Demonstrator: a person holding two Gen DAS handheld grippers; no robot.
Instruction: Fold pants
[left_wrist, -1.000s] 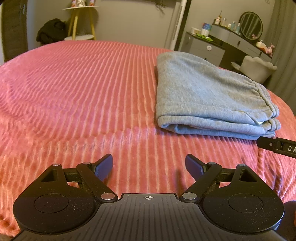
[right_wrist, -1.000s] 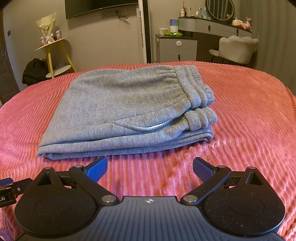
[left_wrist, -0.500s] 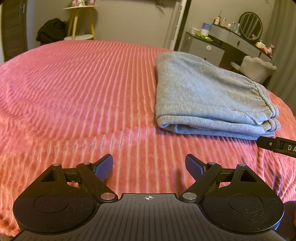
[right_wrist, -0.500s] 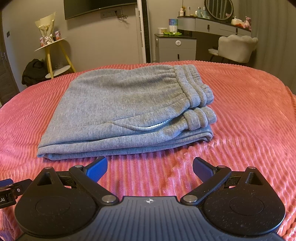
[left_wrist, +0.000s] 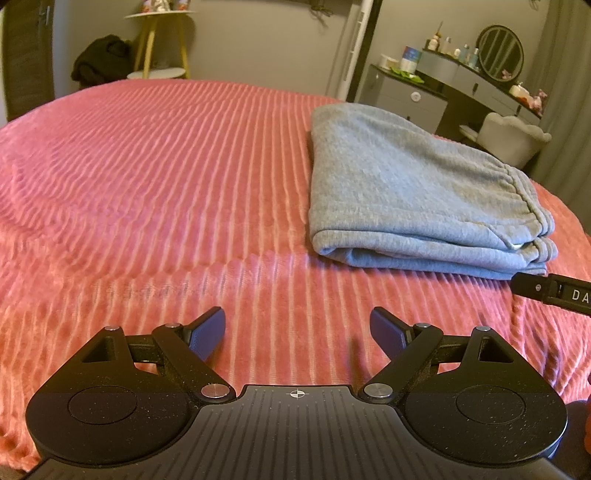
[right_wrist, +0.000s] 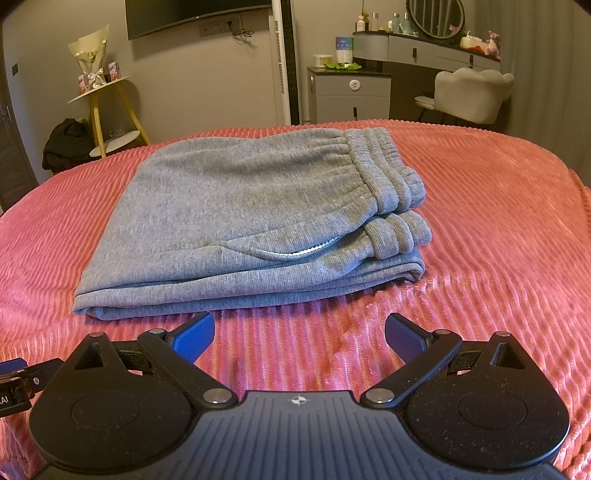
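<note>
Grey sweatpants (right_wrist: 251, 225) lie folded in a flat stack on the pink ribbed bedspread (right_wrist: 480, 258), waistband to the right. They also show in the left wrist view (left_wrist: 406, 192), at the right. My right gripper (right_wrist: 299, 332) is open and empty, just in front of the stack's near edge. My left gripper (left_wrist: 297, 328) is open and empty over bare bedspread (left_wrist: 147, 184), to the left of the pants. The tip of the right gripper (left_wrist: 554, 291) shows at the right edge of the left wrist view.
Beyond the bed stand a yellow-legged side table (right_wrist: 107, 107), a dark bag on the floor (right_wrist: 66, 147), a grey cabinet (right_wrist: 351, 96), a vanity with round mirror (right_wrist: 436, 18) and a white chair (right_wrist: 469, 96).
The right gripper has drifted very slightly; the pants and left gripper have not visibly moved.
</note>
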